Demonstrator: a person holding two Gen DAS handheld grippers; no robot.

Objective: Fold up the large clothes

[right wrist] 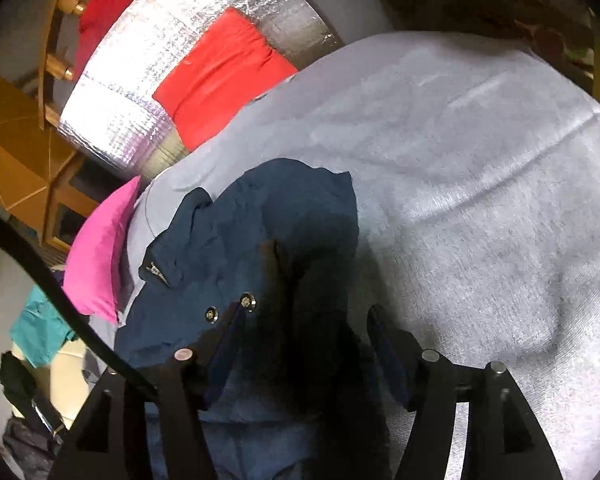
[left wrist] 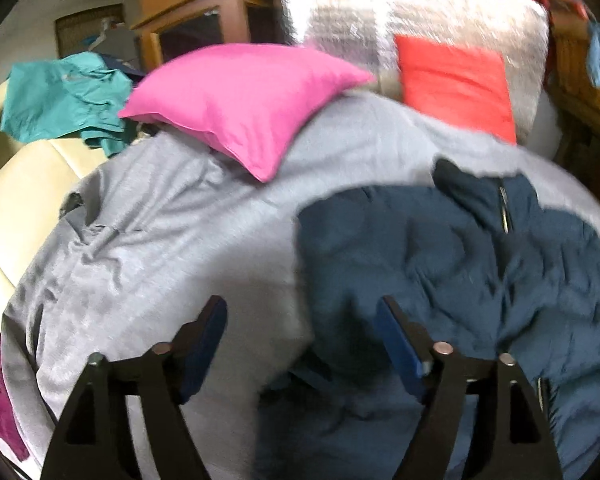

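A navy blue jacket (left wrist: 440,264) with a zipper and metal snaps lies crumpled on a grey bed cover (left wrist: 160,240). My left gripper (left wrist: 302,316) is open and hovers just above the jacket's left edge, holding nothing. In the right wrist view the same jacket (right wrist: 260,240) lies on the grey cover (right wrist: 480,160). My right gripper (right wrist: 306,320) is open and low over the jacket's near part, its dark shadow falling on the cloth between the fingers. Whether the fingers touch the cloth is unclear.
A pink pillow (left wrist: 240,96) and a red pillow (left wrist: 456,80) lie at the far end against a silver foil panel (left wrist: 340,12). A teal garment (left wrist: 64,96) lies on a cream surface (left wrist: 24,196) at the left. Wooden furniture (left wrist: 204,12) stands behind.
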